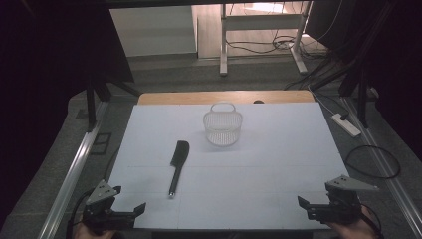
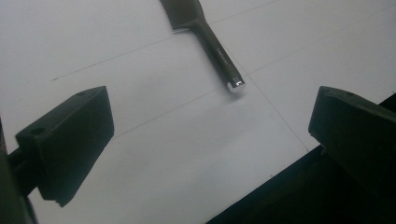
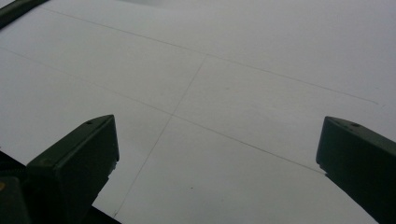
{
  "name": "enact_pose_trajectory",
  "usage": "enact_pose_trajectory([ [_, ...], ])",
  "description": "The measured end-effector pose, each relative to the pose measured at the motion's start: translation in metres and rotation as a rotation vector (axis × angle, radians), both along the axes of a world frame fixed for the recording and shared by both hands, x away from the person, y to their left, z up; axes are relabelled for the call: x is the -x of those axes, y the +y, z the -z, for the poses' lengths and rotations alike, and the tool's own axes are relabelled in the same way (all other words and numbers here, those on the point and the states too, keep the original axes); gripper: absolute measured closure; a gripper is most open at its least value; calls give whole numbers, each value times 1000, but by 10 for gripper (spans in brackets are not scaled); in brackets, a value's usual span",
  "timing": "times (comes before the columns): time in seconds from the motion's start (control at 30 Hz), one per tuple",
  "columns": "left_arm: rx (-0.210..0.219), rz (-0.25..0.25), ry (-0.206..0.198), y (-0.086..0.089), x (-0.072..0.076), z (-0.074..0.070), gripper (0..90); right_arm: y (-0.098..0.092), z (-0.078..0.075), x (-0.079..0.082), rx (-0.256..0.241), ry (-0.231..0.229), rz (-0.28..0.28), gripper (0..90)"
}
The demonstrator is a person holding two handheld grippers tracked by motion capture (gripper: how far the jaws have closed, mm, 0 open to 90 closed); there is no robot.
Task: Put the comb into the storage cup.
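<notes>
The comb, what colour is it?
Black. The comb shows best in the high view, lying on the white table.

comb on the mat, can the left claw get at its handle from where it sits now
Probably yes. The left claw is open at the near edge, and bare white mat lies between it and the comb, whose handle end points toward it. The basket stands farther back, out of the way.

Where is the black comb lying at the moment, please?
In the high view, the comb lies flat on the white table, left of centre, just in front and left of the small basket, its handle pointing towards the left claw.
</notes>
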State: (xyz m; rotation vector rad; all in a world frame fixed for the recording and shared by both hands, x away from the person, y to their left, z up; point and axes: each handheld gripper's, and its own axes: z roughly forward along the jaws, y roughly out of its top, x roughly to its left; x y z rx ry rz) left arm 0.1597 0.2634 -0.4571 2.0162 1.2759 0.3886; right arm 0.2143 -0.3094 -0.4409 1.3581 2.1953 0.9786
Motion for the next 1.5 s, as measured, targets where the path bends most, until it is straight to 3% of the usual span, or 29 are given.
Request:
enact_pose_trajectory([
  [0.23, 10, 2, 9, 1, -1, 1, 9, 2, 0, 0, 10, 2, -35, 0],
  [1.03, 32, -4, 20, 3, -2, 0, 0, 3, 1, 0, 15, 6, -43, 0],
  [1.5, 10, 58, 57, -8, -13, -1, 0, 2, 1, -1, 11, 11, -39, 0],
])
